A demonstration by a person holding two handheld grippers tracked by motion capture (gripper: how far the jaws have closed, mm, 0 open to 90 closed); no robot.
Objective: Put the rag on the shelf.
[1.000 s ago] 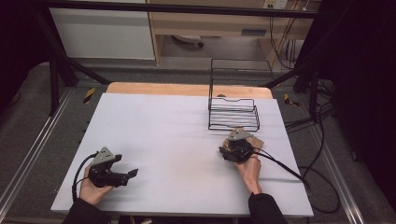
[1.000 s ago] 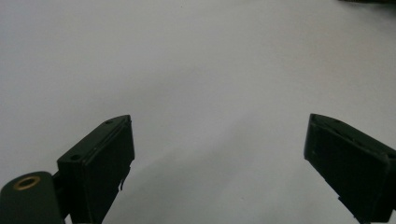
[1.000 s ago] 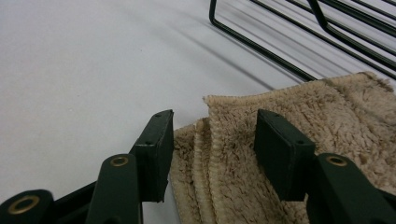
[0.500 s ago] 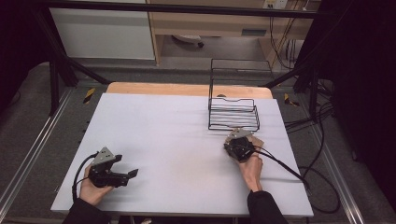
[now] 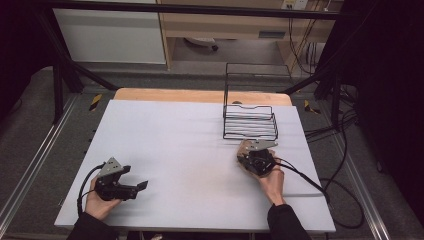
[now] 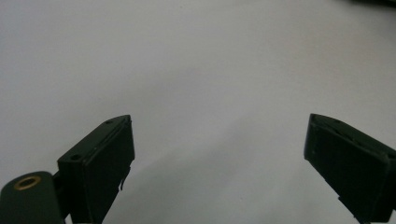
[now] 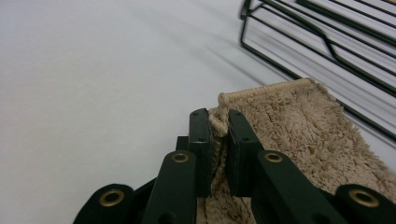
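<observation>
**Right gripper pinches the beige towel by the wire rack**

Right gripper [image 7: 218,122], as we see it, has just been closing its jaws, and they now clamp a raised fold of the beige towel [image 7: 299,126]. That towel lies flat on the white table [image 5: 190,135], at the right side, just near of the black wire rack [image 5: 250,121]. Our left gripper [image 6: 219,154] rests over the near left corner of the table, jaws spread wide with bare surface between them.
</observation>
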